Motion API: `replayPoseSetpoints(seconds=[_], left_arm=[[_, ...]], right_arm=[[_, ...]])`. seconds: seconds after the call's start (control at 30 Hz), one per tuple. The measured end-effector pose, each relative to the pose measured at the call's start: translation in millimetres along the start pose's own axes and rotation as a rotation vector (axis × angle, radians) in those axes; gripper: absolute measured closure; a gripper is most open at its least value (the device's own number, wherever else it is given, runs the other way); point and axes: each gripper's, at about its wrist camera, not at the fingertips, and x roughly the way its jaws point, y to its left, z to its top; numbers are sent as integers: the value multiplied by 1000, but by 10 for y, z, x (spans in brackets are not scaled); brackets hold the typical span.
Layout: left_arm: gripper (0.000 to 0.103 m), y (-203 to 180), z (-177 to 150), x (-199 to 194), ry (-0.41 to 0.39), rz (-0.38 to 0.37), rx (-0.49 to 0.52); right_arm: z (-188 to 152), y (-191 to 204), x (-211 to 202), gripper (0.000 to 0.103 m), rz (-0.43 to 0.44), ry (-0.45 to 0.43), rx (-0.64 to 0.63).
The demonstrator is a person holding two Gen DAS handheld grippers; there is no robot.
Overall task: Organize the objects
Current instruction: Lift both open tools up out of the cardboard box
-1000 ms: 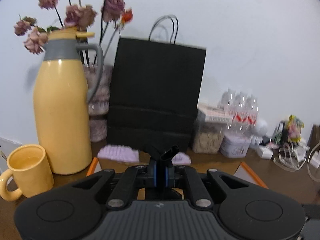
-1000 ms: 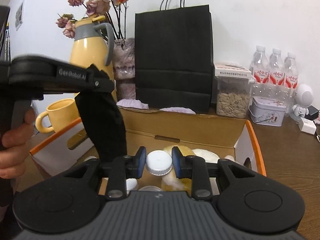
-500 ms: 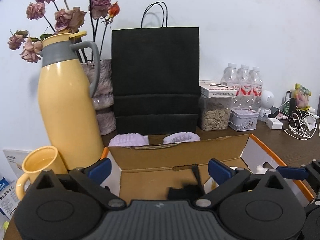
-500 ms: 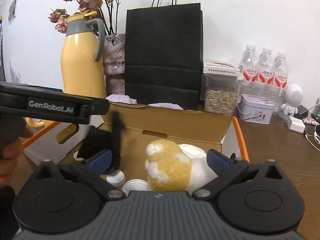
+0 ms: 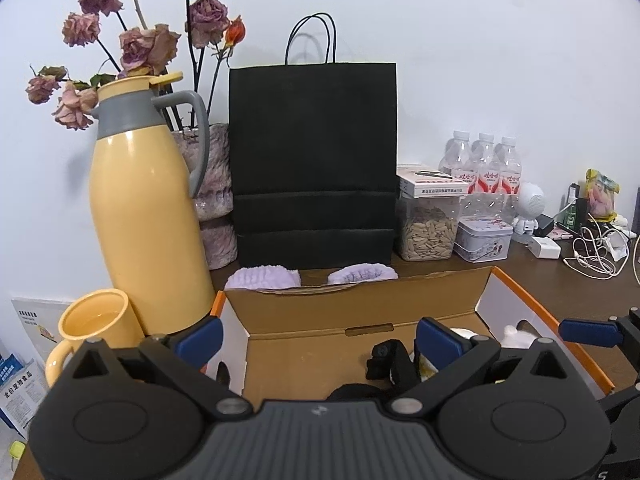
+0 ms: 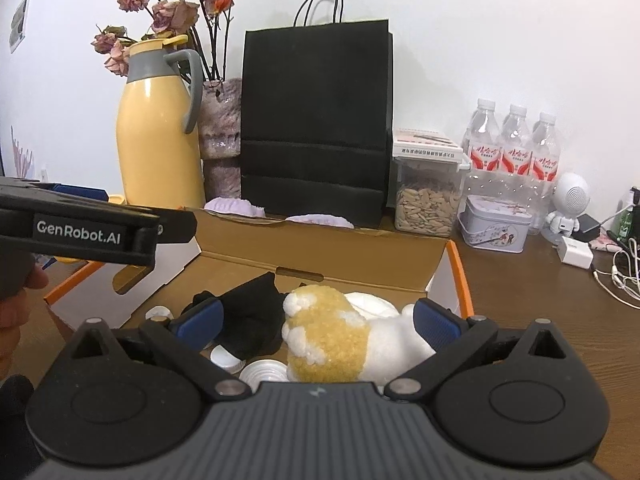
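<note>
A plain white wall [image 5: 480,60] closes the scene behind a dark brown wooden worktop [image 6: 540,312]. The light is even and soft, leaving faint shadows on the wall. A small picture [image 6: 19,24] hangs on the wall at the far left, too blurred to make out.

An open cardboard box [image 6: 320,256] with orange edges sits on the table. Inside lie a crumpled black cloth [image 6: 252,316] on the left, a yellow-and-white plush toy [image 6: 332,336] to its right, and white bottle caps [image 6: 264,372] near the front.
</note>
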Motion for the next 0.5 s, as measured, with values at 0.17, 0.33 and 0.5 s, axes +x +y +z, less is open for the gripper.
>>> replayPoseSetpoints(seconds=[0.17,0.33,0.5], left_arm=[[0,-10,-31,-169,-3,5,7],[0,-6,-68,-360,-6,11,10],[0,18,-119,-554,-9,22,9]], right_arm=[[-13,40,-149,0,-7,-7,-5],[-32,73,-320,0,-14,-15,-6],[-67,107,-505,0,-21,-20,-7]])
